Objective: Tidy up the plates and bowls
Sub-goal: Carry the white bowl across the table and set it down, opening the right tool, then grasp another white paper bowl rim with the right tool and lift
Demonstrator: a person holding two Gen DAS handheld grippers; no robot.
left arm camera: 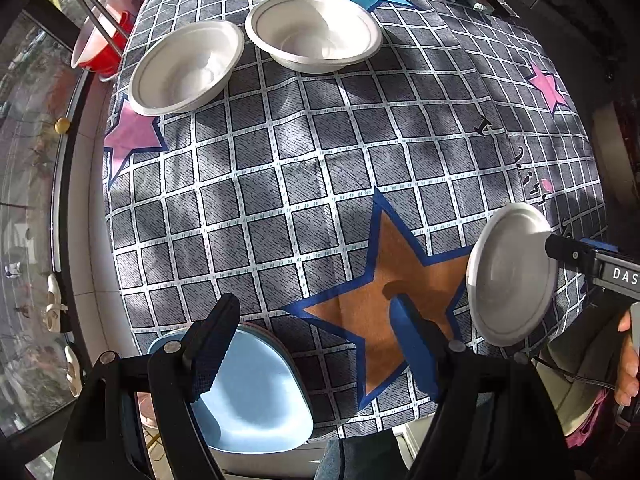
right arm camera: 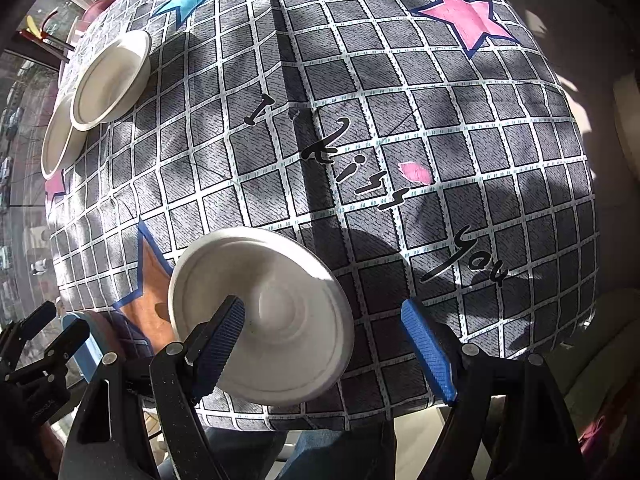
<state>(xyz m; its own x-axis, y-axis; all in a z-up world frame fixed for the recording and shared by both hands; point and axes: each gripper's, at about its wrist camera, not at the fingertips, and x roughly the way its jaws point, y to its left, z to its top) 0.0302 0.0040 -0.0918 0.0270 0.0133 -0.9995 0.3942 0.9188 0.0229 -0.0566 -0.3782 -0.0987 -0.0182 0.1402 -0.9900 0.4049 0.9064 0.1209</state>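
Table [left arm camera: 328,168]: covered by a grey checked cloth with coloured stars — pink, blue and orange.
Bowls: two white bowls stand side by side at the far left of the table, one [left arm camera: 186,68] nearer the edge, the other [left arm camera: 314,30] beside it, both upright and empty.
Blue plate [left arm camera: 256,392]: at the near edge, under the left gripper, on top of other plates.
White plate [right arm camera: 260,316]: lies face up near the orange star, below the right gripper, nothing pressing on it.
Left gripper [left arm camera: 316,344]: jaws apart, holding nothing.
Right gripper [right arm camera: 324,344]: jaws spread wide — empty.
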